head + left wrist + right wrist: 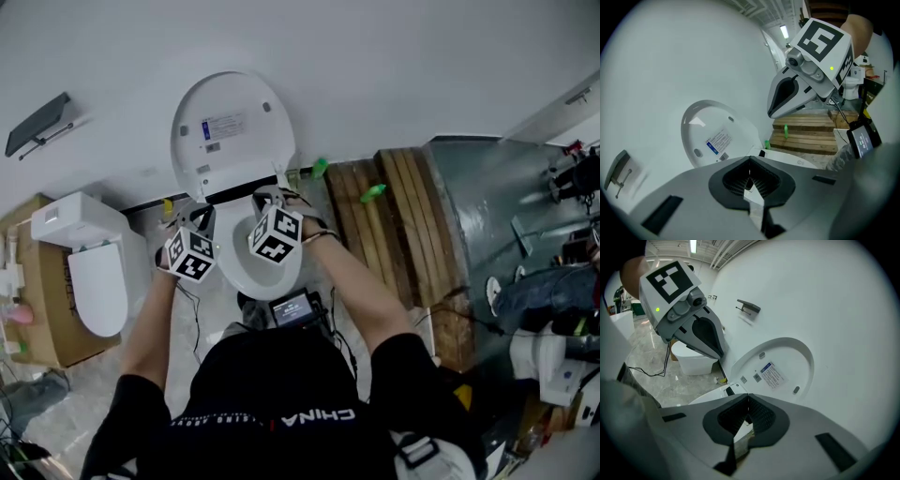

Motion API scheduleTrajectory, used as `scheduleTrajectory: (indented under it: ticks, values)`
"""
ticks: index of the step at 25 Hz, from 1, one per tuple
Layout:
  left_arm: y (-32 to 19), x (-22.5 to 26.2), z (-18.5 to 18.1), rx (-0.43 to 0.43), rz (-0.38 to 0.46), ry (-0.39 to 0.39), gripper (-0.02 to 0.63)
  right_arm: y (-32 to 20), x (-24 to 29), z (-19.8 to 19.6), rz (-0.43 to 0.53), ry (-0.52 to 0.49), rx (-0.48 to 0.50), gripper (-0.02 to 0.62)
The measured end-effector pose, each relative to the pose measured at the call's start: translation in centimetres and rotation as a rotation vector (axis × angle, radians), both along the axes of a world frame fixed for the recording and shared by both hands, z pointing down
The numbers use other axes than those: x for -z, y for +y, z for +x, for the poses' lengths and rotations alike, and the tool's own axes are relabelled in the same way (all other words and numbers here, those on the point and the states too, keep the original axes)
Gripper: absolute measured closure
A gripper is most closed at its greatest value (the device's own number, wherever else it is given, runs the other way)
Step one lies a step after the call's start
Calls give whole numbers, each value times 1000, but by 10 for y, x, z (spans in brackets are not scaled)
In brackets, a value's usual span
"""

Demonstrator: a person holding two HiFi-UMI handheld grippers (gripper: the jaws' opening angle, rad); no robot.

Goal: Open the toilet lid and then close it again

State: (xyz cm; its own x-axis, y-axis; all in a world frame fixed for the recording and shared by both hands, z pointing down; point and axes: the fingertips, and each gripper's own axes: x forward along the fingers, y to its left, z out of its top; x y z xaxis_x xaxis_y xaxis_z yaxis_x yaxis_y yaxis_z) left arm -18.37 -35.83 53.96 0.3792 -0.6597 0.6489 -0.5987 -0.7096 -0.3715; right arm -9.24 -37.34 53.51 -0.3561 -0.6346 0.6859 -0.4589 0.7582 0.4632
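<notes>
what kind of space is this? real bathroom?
Likely a storeroom or test area, not a finished bathroom: the toilet, lid raised against a bare wall, has a second toilet by a cardboard box on one side and wooden pallets on the other.

Head view from above; gripper views close, both toward lid (232, 131)

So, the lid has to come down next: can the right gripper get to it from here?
Probably yes. The lid stands open against the wall, just ahead of the right gripper, with nothing between them. Its jaws are shut, though.
</notes>
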Motion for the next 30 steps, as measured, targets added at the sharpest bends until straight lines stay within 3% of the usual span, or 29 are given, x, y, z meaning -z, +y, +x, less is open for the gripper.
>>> scheduleTrajectory:
  ticks: [21,26,30]
  values:
    - [-56,15,42,104,8,-1,595,-71,13,29,26,-37,124,581]
    - [-82,33,40,85,56,-16,595,-95,27,21,50,-52,145,580]
    - [-123,58,33,61,123,-83,595,-131,51,9,81,-75,163,580]
